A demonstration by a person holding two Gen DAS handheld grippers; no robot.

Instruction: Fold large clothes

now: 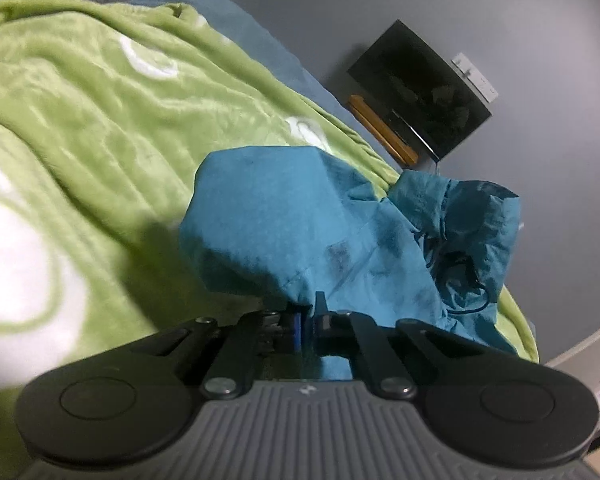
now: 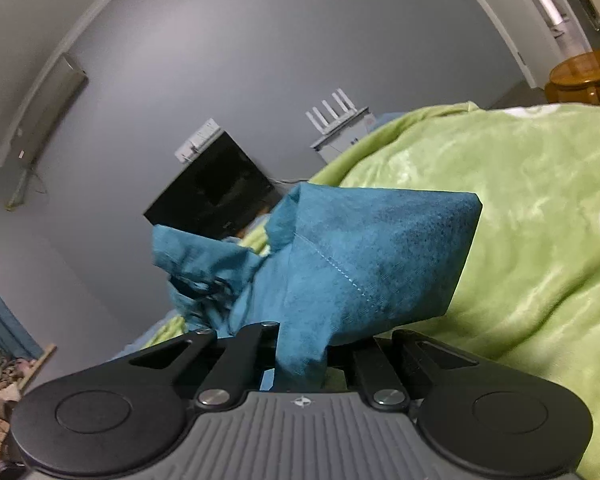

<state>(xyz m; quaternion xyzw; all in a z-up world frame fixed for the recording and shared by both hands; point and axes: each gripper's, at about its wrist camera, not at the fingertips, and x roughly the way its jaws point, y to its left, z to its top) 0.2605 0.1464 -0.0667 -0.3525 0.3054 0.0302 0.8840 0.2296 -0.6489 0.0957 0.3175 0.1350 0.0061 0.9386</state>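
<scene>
The left gripper (image 1: 306, 312) and the right gripper (image 2: 300, 354) are each clenched on the crumpled teal cotton garment (image 1: 300, 224), lifted just above the fleecy lime-green blanket (image 1: 100, 120). This looks like the opening lift; next, spreading it flat on the blanket.

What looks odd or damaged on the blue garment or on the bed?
The teal garment has dark smudges like stains near its middle seam in the left wrist view. It is bunched, not flat, pinched by the left hand-held gripper and the right hand-held gripper. The green blanket is rumpled. No tear shows.
</scene>
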